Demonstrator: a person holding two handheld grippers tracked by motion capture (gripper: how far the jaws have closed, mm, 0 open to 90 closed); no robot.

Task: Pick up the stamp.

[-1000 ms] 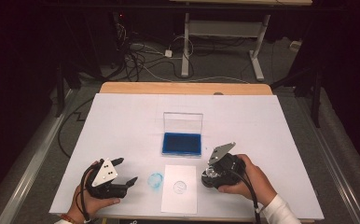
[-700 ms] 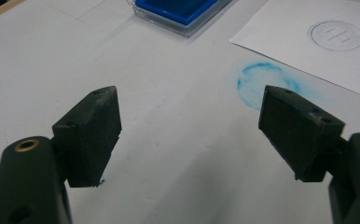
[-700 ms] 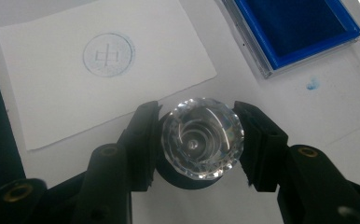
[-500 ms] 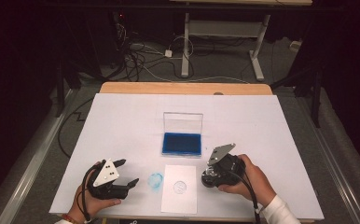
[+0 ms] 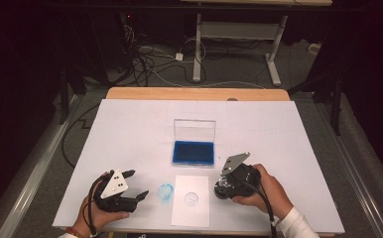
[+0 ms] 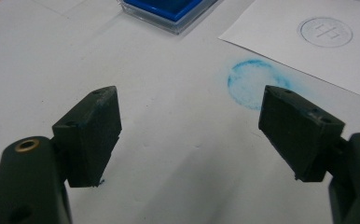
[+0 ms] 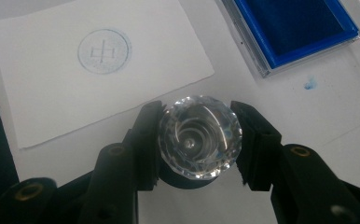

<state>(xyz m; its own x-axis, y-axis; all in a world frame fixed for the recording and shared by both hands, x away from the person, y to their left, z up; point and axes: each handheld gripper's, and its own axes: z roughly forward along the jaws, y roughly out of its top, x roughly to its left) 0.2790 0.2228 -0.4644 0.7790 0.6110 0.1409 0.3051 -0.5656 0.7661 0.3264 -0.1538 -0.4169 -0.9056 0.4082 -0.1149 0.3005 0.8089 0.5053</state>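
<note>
Right gripper (image 7: 199, 135) has its jaws closed on a stamp (image 7: 200, 136) with a faceted clear knob on top, one pad on each side. They've just been closing, with the stamp between them the whole time. It's standing on the table (image 5: 130, 129), just off the right edge of the paper (image 5: 191, 200), near the front. Left gripper (image 6: 190, 135) sits over by the front left with its jaws wide apart and nothing between them, bare table under it.

Going down in size: the table is covered in white. Next is the ink pad (image 5: 193, 152), blue, in a clear case with the lid standing up behind it, right in the middle. Then the paper in front of it, which carries a round blue print (image 7: 104, 51) with the character 中 inside a ring. Left of the paper there's a round blue smudge (image 6: 252, 84) straight on the table, and a tiny blue ink spot (image 7: 310, 84) sits near the pad's corner.
</note>
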